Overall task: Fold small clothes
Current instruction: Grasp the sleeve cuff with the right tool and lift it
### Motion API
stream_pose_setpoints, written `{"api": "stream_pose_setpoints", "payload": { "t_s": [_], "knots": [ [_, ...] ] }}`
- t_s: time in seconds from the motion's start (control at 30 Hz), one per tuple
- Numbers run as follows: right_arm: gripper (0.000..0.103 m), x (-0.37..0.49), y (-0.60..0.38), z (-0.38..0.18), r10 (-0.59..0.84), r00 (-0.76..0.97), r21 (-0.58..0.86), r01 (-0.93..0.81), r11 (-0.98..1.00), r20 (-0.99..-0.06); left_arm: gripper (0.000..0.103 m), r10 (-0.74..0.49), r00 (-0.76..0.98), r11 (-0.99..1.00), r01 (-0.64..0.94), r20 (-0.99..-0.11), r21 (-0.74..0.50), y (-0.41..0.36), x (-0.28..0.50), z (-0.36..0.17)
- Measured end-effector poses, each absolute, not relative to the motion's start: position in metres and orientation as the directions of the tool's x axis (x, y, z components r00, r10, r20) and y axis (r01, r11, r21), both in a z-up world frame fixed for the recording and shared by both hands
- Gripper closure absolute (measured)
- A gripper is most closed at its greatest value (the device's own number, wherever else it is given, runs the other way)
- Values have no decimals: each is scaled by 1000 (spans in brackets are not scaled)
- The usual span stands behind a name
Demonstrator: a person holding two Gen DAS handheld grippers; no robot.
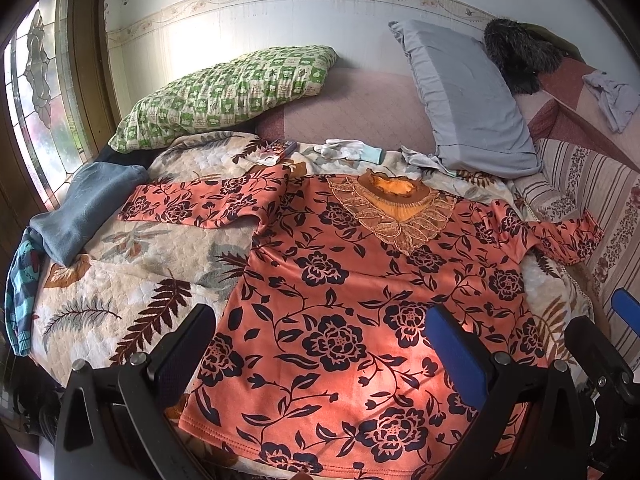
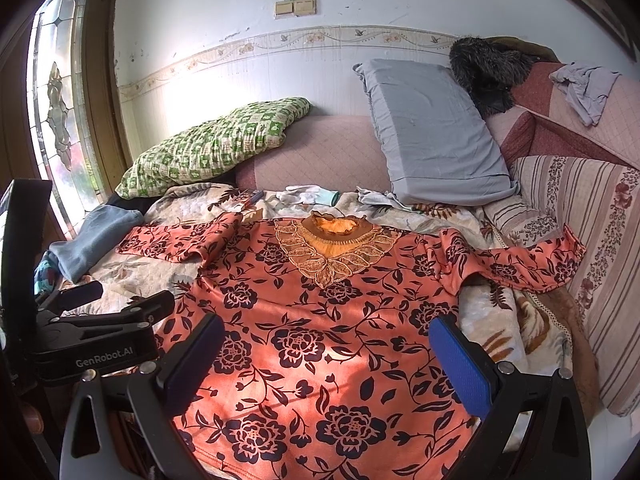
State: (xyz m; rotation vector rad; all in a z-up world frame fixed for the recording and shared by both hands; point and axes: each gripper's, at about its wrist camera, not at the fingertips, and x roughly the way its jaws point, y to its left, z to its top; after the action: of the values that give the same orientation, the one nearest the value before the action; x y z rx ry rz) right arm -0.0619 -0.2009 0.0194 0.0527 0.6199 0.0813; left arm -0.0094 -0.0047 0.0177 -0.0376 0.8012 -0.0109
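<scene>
Bedspread [image 1: 132,256]: blouse [image 1: 344,300] beneath both claws

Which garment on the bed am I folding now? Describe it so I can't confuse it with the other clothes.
Start at the leaf-print quilt covering the bed; the orange floral top lies flat across its middle, sleeves spread, directly ahead of both open grippers. It alone has black roses on orange and a gold lace collar, unlike the plain blue garment crumpled at the quilt's left edge.
</scene>
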Motion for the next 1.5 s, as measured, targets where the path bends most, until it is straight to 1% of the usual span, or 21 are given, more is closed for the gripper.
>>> {"api": "stream_pose_setpoints", "payload": {
  "t_s": [0.2,0.33,0.47,0.6,0.73,0.87,0.9,0.93,1.03,1.1,1.17,1.3,1.37,1.4,1.43,1.47,1.5],
  "knots": [
    [0,-58,-210,16,98,805,101,-47,994,-586,0,-29,686,999,0,-727,-40,-5,-8,12],
    [0,-46,-242,1,119,776,192,2,981,-620,0,-45,650,998,-4,-758,-63,-1,0,-5],
    [0,-31,-305,-25,73,750,271,146,951,-658,0,-49,583,998,5,-811,-57,-7,12,-31],
    [0,-8,-389,-50,85,760,422,261,868,-645,0,-52,547,999,27,-836,-44,-15,19,-47],
    [0,24,-469,-71,-13,774,456,387,802,-633,0,-84,530,996,22,-844,-85,-11,28,-57],
    [2,67,-541,-93,-177,731,384,529,757,-659,0,-137,496,989,23,-858,-145,-4,39,-75],
    [4,78,-555,-95,-237,714,340,564,752,-659,0,-146,486,988,21,-861,-156,-2,42,-81],
    [5,89,-568,-96,-296,687,290,601,745,-663,0,-151,480,986,15,-864,-165,1,44,-86],
    [5,115,-592,-98,-471,615,106,670,734,-632,0,-144,459,985,-14,-877,-170,7,51,-100],
    [5,132,-605,-106,-465,610,85,659,747,-642,0,-138,446,986,-22,-884,-164,11,57,-107],
    [10,144,-618,-114,-437,611,106,652,751,-660,0,-126,439,988,-28,-890,-153,13,62,-113],
    [23,157,-634,-128,-324,628,230,639,734,-708,0,-120,439,989,-23,-890,-144,15,68,-119],
    [25,160,-640,-132,-318,615,251,661,707,-722,0,-125,438,989,-16,-890,-147,15,69,-121],
    [33,164,-645,-136,-307,609,270,672,690,-732,0,-126,438,989,-16,-890,-148,16,70,-123],
    [49,169,-650,-142,-295,595,283,687,669,-747,0,-128,439,988,-19,-889,-151,18,71,-124],
    [58,173,-656,-147,-284,581,294,702,649,-763,0,-131,441,987,-22,-888,-157,19,71,-125],
    [74,175,-658,-149,-288,567,287,714,639,-771,0,-134,444,986,-25,-886,-162,22,72,-125]
  ]
}}
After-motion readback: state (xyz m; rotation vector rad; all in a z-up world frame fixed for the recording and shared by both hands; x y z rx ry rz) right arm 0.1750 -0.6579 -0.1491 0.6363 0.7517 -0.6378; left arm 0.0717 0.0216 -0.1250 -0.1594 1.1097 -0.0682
